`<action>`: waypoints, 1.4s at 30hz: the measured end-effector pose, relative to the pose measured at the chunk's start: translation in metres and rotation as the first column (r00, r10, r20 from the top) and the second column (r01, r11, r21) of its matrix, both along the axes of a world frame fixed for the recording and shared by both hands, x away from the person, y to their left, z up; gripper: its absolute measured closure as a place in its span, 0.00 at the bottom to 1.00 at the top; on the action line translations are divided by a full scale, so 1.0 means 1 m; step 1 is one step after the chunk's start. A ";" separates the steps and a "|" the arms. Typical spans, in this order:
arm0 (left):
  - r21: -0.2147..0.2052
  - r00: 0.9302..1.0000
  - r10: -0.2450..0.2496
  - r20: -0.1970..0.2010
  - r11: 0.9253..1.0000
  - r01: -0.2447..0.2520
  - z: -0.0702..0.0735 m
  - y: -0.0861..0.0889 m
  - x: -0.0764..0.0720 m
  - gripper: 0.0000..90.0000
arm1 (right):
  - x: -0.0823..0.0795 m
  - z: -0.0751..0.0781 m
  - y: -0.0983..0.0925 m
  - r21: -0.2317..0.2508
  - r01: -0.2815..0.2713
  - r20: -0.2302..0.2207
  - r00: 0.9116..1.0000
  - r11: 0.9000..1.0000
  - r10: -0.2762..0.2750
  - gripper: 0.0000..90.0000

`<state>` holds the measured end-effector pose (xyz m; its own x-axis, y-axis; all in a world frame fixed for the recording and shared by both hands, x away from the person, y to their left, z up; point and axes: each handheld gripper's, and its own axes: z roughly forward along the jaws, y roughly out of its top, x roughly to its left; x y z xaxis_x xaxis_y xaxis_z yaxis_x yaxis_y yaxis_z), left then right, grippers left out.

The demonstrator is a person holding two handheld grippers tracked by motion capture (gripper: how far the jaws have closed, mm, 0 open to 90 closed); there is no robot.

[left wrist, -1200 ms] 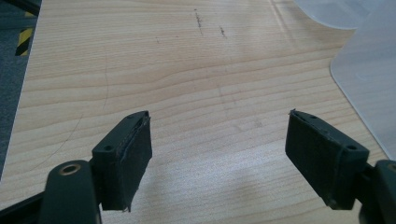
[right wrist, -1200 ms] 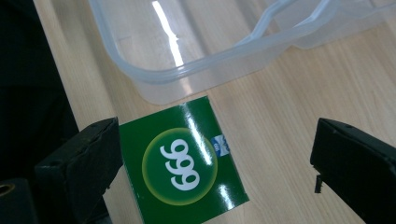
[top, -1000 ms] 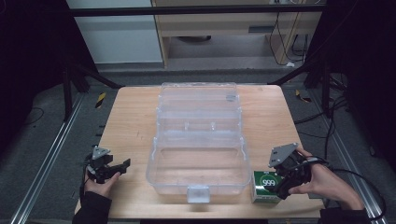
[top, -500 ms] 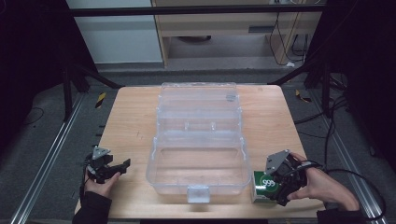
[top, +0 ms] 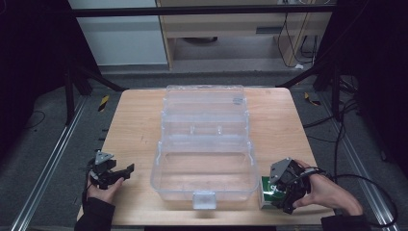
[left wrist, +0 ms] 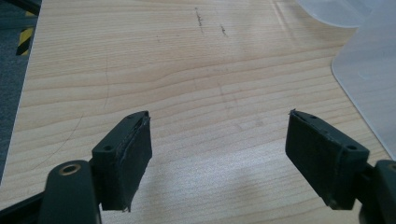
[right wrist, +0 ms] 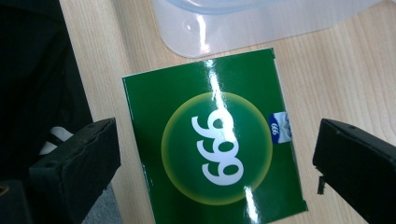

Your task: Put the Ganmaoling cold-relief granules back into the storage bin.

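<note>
A green carton marked 999 lies flat at the table's front right corner, just right of the clear plastic case. My right gripper hangs right over it, pointing down. In the right gripper view the carton lies below and between the spread jaws of that gripper, and the pads stand clear of its edges. These jaws have just been opening. My left gripper rests at the front left, open over bare wood, also seen in its own view.
The clear case stands open mid-table, its lid folded back and a white latch at the front. A corner of the case sits close above the carton. The table edge runs just behind my right hand.
My right gripper has sunk toward the green carton and now covers more of it. The left gripper has stayed put.
</note>
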<state>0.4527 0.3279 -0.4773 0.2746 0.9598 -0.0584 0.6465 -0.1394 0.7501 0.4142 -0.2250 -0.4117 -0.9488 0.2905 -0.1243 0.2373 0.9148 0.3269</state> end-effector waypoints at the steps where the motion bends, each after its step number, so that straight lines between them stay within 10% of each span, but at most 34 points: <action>1: 0.000 1.000 0.000 -0.001 1.000 0.000 0.000 0.000 0.000 0.25 | 0.000 -0.001 0.000 -0.004 0.000 0.001 1.000 1.000 0.000 0.01; 42: 0.005 1.000 -0.004 -0.006 1.000 0.004 -0.001 0.000 0.001 0.25 | 0.016 -0.029 0.001 -0.088 0.012 -0.125 0.992 0.996 -0.022 0.17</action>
<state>0.4535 0.3275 -0.4781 0.2782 0.9589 -0.0555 0.6503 -0.1455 0.7456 0.4305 -0.2240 -0.4402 -0.9534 0.3001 -0.0299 0.2872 0.9338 0.2132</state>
